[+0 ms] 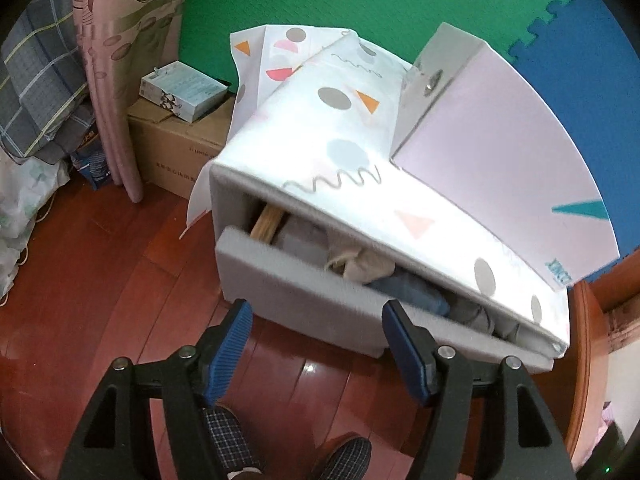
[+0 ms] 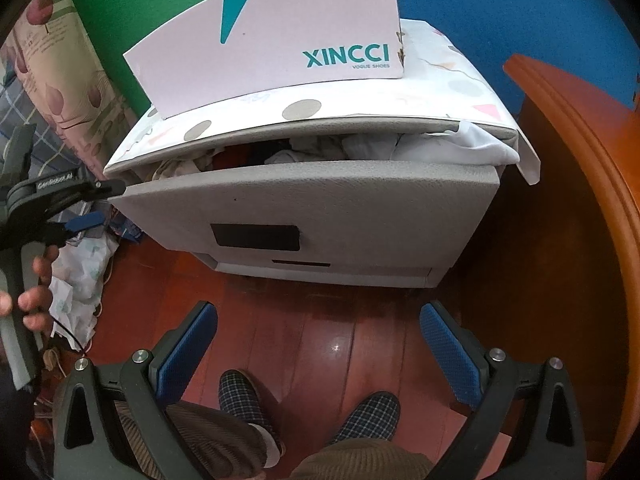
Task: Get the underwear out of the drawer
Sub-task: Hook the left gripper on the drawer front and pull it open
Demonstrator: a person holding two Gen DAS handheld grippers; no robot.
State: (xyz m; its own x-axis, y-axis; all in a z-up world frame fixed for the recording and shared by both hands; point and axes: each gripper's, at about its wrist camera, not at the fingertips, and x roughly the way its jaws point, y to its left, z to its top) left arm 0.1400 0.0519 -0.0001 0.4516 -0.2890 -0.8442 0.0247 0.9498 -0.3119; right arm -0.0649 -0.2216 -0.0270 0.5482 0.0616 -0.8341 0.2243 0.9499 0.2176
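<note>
The drawer (image 2: 320, 200) is gray & pulled out a bit, in the middle of the right wrist view. It sits in a gray cabinet (image 2: 328, 276) on a shiny red wood floor (image 2: 320, 320). Clothes (image 2: 312, 152) are stuffed inside, seen thru the gap at the top: white, cream, some dark blue & red bits. Can't tell which piece is the underwear, it's all bunched up. White cloth spills over the drawer's right corner.

On top of the cabinet lies a white sheet (image 2: 304, 110) w/ gray dots & pink shapes. A pink shoe box (image 2: 272, 48) w/ "XINCCI" on it sits on that, upper middle.

The right gripper (image 2: 318, 332) is at the bottom, blue pads wide apart, nothing btwn them, held over the floor in front of the drawer, not touching it.

The left gripper (image 2: 86, 220) shows at the left edge of that view, w/ a hand (image 2: 32, 300) on its handle. Its tip is just beside the drawer's left corner. In the left wrist view the left gripper (image 1: 318, 320) has its blue pads apart, nothing btwn them, near the drawer (image 1: 304, 300) front, which looks blurry. Clothes (image 1: 376, 268) show in the gap there too.

Two plaid slippers (image 2: 308, 404) are at the bottom middle. A brown box (image 1: 172, 152) & curtain (image 1: 116, 72) are upper left in the left wrist view.
</note>
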